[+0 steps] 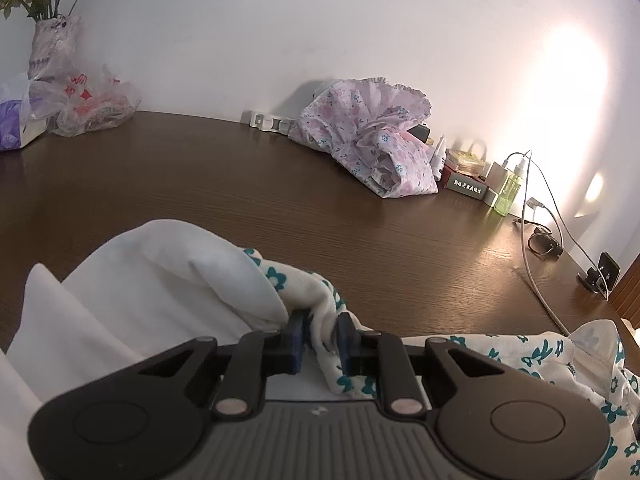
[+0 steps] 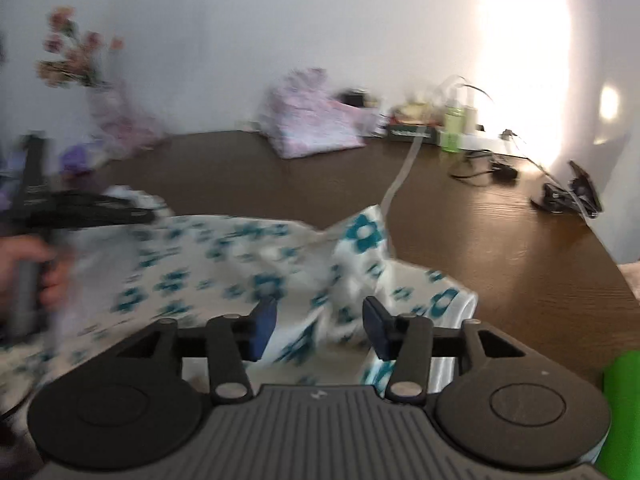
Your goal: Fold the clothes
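Observation:
A white garment with teal flowers lies crumpled on the near part of the dark wooden table. In the left wrist view my left gripper is shut on a bunched fold of this garment; its plain white inside shows to the left. In the right wrist view, which is blurred, my right gripper is open, its blue pads either side of a raised fold of the garment without pinching it. The left gripper and the hand holding it show at the left of that view.
A crumpled pink floral garment sits at the back by the wall. Beside it are boxes, a green bottle, cables and a phone stand. A vase of flowers, plastic bags and a tissue pack stand back left.

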Demonstrator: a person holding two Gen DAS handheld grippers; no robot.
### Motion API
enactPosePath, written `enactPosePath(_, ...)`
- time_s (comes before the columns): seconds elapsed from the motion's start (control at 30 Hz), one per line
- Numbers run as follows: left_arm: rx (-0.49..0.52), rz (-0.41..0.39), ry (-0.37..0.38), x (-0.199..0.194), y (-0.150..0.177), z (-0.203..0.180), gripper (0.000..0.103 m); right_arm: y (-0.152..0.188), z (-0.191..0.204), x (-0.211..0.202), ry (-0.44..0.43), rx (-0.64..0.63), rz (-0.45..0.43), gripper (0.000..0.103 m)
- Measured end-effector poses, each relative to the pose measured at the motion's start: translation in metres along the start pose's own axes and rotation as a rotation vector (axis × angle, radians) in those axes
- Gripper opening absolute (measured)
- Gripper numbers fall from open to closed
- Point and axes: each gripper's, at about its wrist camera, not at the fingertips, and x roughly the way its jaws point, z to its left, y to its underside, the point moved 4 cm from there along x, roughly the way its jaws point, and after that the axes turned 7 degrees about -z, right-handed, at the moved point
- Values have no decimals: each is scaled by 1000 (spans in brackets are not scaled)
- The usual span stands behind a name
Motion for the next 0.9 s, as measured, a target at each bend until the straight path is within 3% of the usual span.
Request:
enactPosePath(0.1, -3, 0, 2, 0, 0, 0, 17, 19, 12, -16, -79, -27, 41, 55)
enactPosePath(0.17, -5, 0, 3, 0, 0, 1, 17, 30, 13, -13, -44, -57, 54, 53)
enactPosePath(0.2, -3, 0, 2, 0, 0, 1, 17, 33, 11, -11, -21, -65, 67, 38)
enactPosePath(0.23, -2, 0, 1, 0, 0, 1, 17, 36, 10, -8, 3, -73, 80, 14)
enactPosePath(0.27, -1, 0, 1, 0, -1, 1, 17, 35, 9, -10, 12, -73, 78, 9)
enactPosePath(0.4, -1, 0, 0, 0, -1, 0, 17, 24, -8, -18, 34, -10, 59, 7)
enactPosePath(0.47, -2, 0, 1, 0, -1, 0, 17, 23, -12, -23, 43, -4, 41, 12)
enactPosePath(0.53, -2, 0, 1, 0, -1, 0, 17, 25, -14, -29, 49, -5, 15, 45)
enactPosePath(0.57, -2, 0, 1, 0, -1, 1, 17, 25, -14, -33, 47, -7, -1, 48)
enactPosePath(0.67, -3, 0, 1, -1, -1, 0, 17, 26, -12, -34, 6, 0, 11, 43)
enactPosePath(0.73, -3, 0, 1, -1, -1, 0, 17, 30, -9, -30, -15, -9, 50, 5)
enactPosePath(0.9, -4, -1, 1, -1, -1, 0, 17, 33, -16, -36, 9, 19, 83, 6)
